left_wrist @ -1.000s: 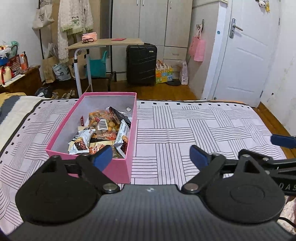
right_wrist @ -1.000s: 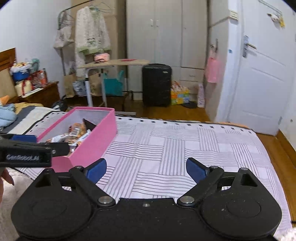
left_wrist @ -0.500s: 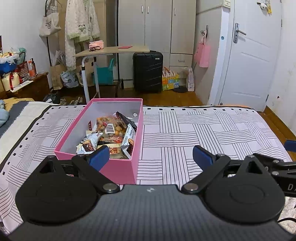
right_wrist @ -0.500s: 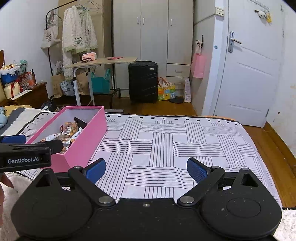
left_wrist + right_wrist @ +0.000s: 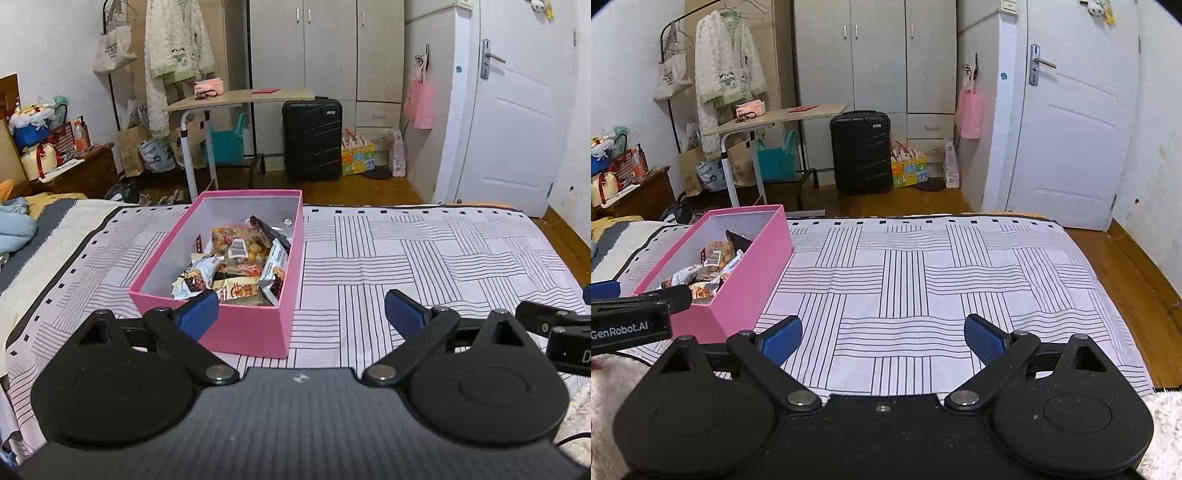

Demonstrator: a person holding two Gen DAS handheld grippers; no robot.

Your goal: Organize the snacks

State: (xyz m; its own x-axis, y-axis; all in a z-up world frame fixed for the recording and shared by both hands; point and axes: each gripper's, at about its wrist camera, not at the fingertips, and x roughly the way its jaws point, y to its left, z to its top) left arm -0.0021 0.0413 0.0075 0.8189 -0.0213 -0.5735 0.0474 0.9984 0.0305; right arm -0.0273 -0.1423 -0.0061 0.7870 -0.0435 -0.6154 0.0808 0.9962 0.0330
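A pink box [image 5: 255,330] sits on the striped bedspread, holding several snack packets [image 5: 236,266]. In the left wrist view my left gripper [image 5: 301,312] hovers just short of the box's near wall, open and empty. The right wrist view shows the same pink box [image 5: 750,280] at the left with snack packets [image 5: 709,269] inside. My right gripper [image 5: 882,338] stands open over bare bedspread to the right of the box, with nothing between its fingers. Part of the other gripper's body shows at the edge of each view.
The striped bedspread [image 5: 942,280] stretches right of the box to the bed edge. Beyond the bed are a wooden floor, a black suitcase [image 5: 312,138], a small rolling table [image 5: 236,99], wardrobes and a white door [image 5: 1071,140]. A blue cloth [image 5: 14,225] lies at far left.
Both grippers have drawn back and risen a little, so the box sits farther away in both views. Both stay open and empty. The box and snacks have not moved.
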